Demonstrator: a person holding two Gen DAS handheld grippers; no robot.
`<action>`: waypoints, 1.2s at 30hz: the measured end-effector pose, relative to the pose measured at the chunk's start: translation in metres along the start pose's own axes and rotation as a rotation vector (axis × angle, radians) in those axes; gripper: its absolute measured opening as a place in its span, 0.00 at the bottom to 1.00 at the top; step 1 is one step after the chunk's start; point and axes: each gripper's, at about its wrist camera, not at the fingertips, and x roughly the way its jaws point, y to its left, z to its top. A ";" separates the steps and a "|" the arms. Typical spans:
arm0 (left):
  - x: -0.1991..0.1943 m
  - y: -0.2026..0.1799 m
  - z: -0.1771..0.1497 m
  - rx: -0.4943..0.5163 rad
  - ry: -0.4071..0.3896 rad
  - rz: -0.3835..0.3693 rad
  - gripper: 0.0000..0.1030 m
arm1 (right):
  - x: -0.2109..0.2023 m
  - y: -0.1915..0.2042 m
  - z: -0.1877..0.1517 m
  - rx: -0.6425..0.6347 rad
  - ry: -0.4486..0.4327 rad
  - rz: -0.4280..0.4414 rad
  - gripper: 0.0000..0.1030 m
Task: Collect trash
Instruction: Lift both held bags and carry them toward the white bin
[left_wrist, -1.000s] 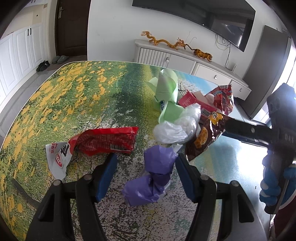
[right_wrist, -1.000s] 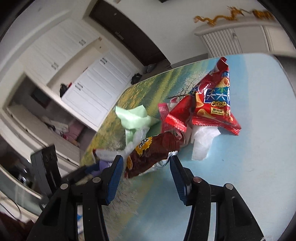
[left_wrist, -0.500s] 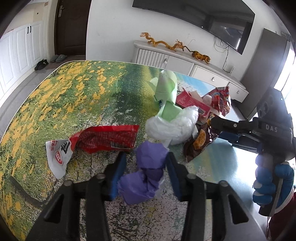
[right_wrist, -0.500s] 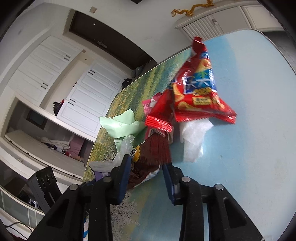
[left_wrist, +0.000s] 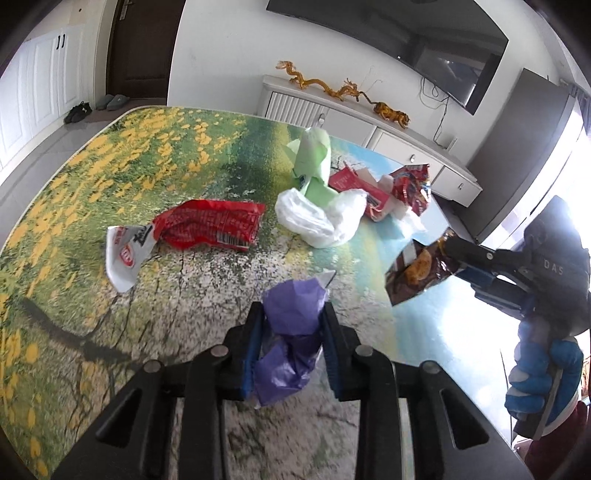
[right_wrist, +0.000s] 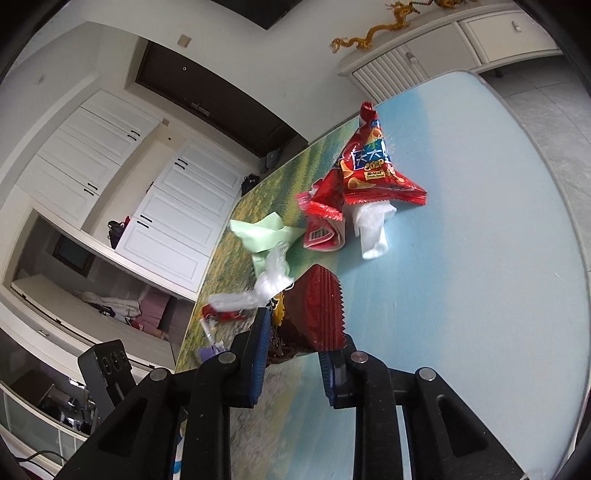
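floral-print table (left_wrist: 92, 177) (white cabinets (right_wrist: 184, 206) behind); left tongs (left_wrist: 291, 325) pinch purple bag (left_wrist: 291, 332), right tongs (right_wrist: 295, 339) brown wrapper (right_wrist: 314, 314)

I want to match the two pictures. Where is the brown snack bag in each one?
Left wrist view: the brown snack bag hangs at the right, held in the right gripper, off the table.
Right wrist view: the same bag sits at bottom centre, pinched between the jaws.
Shared landmark: the light green paper, behind the white plastic bag in the left view, is left of centre in the right view.
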 end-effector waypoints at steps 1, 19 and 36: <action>-0.004 -0.002 -0.001 0.003 -0.005 0.001 0.27 | -0.006 0.002 -0.003 -0.001 -0.006 -0.002 0.22; -0.077 -0.046 -0.008 0.073 -0.104 -0.009 0.27 | -0.114 0.036 -0.049 -0.053 -0.200 -0.077 0.22; -0.078 -0.156 0.011 0.244 -0.092 -0.085 0.28 | -0.234 -0.001 -0.069 -0.068 -0.446 -0.298 0.22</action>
